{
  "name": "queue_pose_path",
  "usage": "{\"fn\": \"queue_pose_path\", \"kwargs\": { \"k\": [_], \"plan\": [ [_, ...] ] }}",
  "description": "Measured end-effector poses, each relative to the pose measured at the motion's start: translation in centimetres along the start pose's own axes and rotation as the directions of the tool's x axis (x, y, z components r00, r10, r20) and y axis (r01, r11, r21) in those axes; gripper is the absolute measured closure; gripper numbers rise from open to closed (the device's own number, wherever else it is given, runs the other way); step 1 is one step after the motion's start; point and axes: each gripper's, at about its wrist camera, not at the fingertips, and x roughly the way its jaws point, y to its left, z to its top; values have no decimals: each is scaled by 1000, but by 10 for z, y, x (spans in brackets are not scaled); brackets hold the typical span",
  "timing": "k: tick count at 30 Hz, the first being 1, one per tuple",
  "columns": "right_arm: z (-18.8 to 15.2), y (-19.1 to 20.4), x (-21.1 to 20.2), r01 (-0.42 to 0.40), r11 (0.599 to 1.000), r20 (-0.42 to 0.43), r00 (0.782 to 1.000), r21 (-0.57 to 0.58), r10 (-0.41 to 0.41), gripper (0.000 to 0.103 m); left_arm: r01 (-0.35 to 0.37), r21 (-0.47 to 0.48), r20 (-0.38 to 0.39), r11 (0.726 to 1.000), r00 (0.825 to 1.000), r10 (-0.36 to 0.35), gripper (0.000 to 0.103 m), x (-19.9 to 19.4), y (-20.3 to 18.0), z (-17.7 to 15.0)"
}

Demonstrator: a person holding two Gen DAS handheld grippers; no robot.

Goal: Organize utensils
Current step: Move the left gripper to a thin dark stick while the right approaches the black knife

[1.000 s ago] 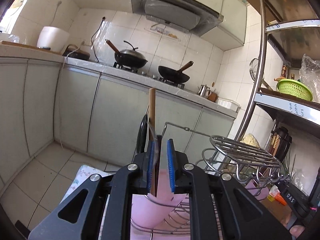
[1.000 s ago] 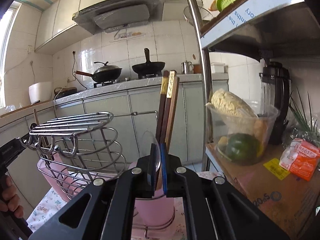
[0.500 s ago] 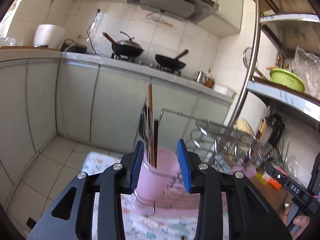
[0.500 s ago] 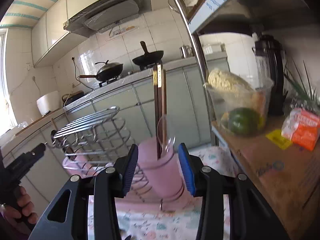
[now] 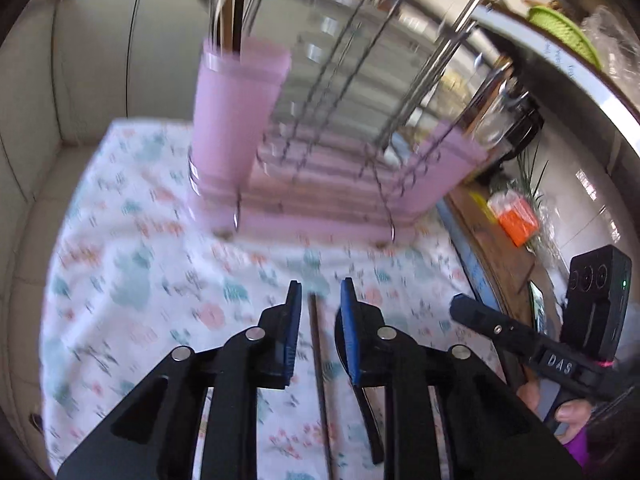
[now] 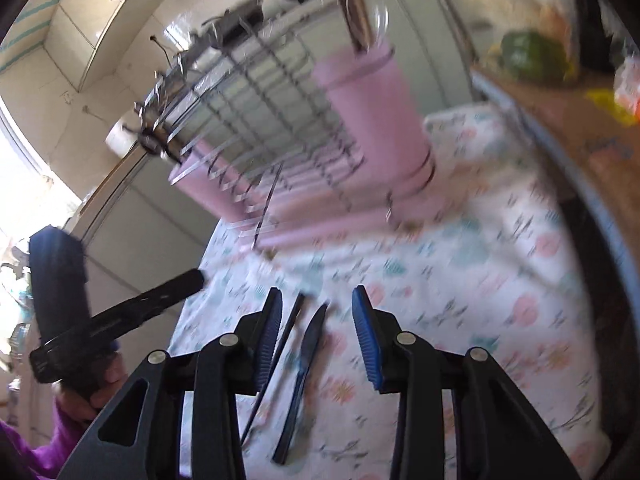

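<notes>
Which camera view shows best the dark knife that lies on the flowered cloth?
The right wrist view: there the knife lies in full length on the cloth, beside a chopstick. The left wrist view shows only a dark curved part, mostly hidden behind the left gripper.

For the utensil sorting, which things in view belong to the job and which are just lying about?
Job: chopstick, dark knife, pink cups on the wire rack, both grippers.
Lying about: orange packet, green basket, green vegetable.
</notes>
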Motion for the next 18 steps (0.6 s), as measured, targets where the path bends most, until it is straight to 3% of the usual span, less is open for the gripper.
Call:
{"fn": "queue_pose_path", "kwargs": {
  "k": [2, 6, 18],
  "plan": [
    [-6, -5, 12, -46, 998, -61, 997, 43, 49, 79, 4, -30, -77, 1000, 997, -6, 87, 16, 2, -5],
    [-14, -13, 27, -78, 991, -122, 988, 108, 91, 81, -30, -23, -164, 999, 986, 25, 87, 38, 0, -6],
    [-11, -22, 57, -67, 983, -212, 972, 168, 102, 80, -153, 106, -284, 983, 942, 177, 87, 98, -18, 6]
  ]
}}
